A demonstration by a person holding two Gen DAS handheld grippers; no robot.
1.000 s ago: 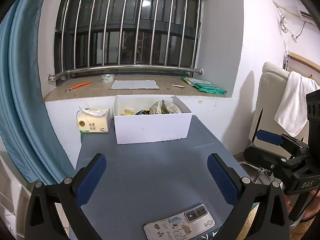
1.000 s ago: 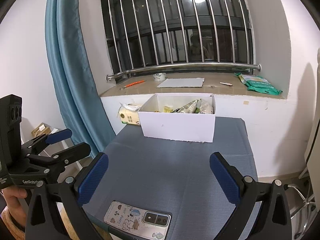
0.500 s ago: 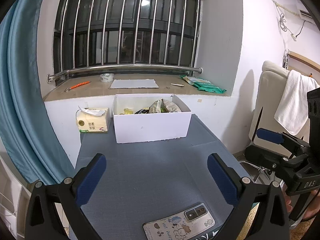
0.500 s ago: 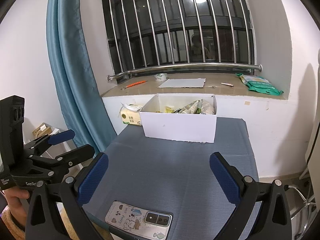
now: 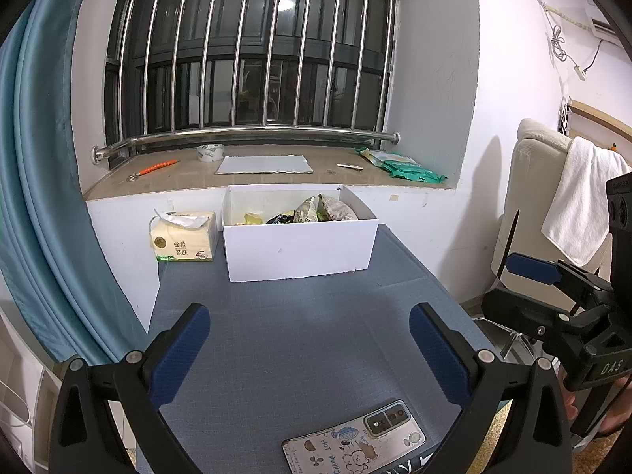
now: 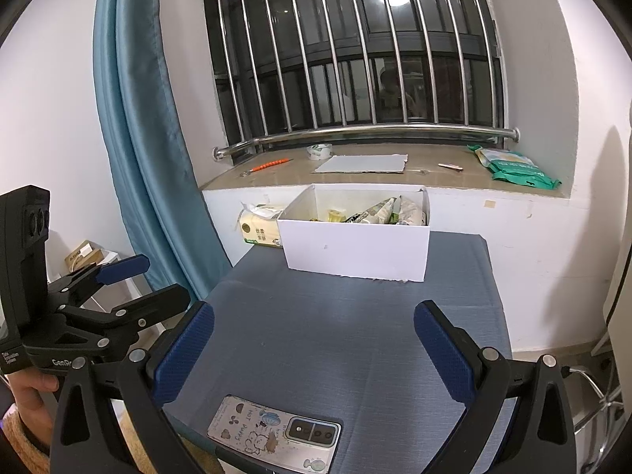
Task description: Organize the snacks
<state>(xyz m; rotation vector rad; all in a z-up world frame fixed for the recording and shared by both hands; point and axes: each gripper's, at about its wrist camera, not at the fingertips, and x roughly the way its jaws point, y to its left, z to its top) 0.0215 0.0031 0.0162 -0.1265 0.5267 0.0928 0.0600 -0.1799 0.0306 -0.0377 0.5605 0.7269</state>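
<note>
Lettering "HOT" reads on phone case (image 5: pixel 354 439) at table (image 5: pixel 308 339) edge; "DAS" on right gripper (image 5: pixel 525 284) body. Both grippers' jaws released, empty; left gripper (image 5: pixel 308 335).

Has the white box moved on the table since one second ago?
No. The box keeps its place beside the tissue pack, under the sill.

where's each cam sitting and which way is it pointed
Left wrist: on the left hand-held gripper, facing the white box and barred window; its open blue fingers show, right hand-held gripper at right.
Right wrist: on the right hand-held gripper, same heading from further right; its open fingers and a hand show.
Shared: box, phone, tissue pack.
</note>
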